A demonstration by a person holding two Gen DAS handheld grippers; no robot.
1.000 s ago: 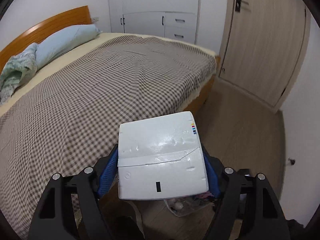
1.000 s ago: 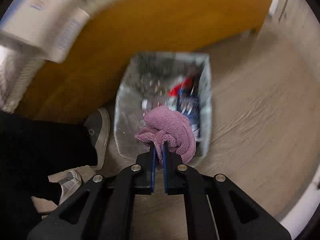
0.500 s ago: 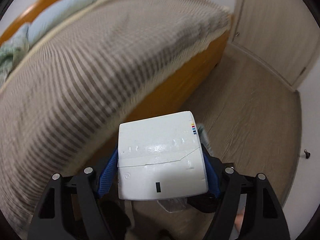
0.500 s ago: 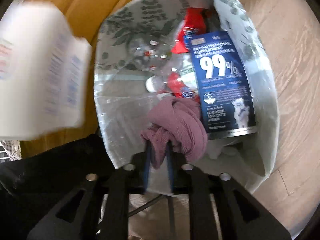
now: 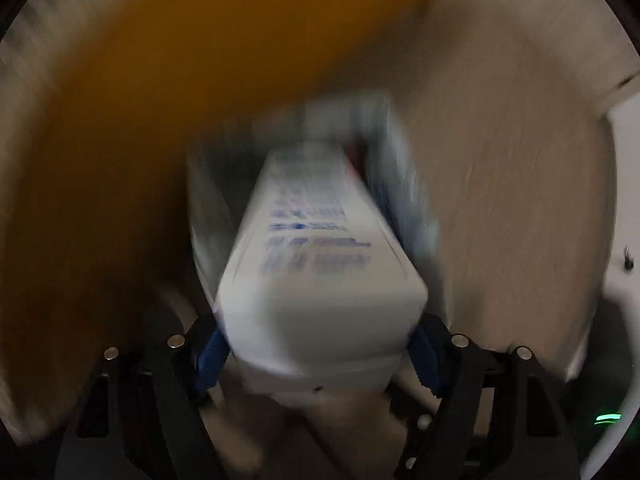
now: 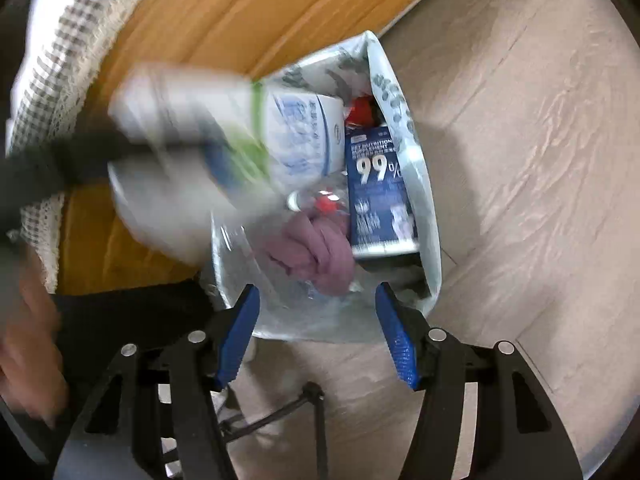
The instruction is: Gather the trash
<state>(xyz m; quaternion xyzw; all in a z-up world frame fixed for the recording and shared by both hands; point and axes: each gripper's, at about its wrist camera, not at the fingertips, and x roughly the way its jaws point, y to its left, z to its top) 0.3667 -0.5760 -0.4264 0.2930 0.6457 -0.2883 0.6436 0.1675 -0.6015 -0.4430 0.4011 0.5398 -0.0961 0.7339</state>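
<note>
Gripping the white carton (image 5: 320,280) by its side walls, left gripper (image 5: 320,354) pinches it above the lined bin (image 6: 424,216); light, crushable card. Right gripper (image 6: 318,332), bin's 6 o'clock, jaws opening, purple cloth (image 6: 316,252) released.

pale wood floor (image 6: 540,160), orange bed frame (image 6: 248,12), checked bedspread (image 6: 68,48)

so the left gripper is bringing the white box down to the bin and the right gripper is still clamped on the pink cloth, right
Not quite. The right gripper is not clamped on the pink cloth: the right wrist view shows its jaws apart and opening, with the cloth lying loose in the bin. The rest holds: the left gripper holds the white box over the bin.
</note>
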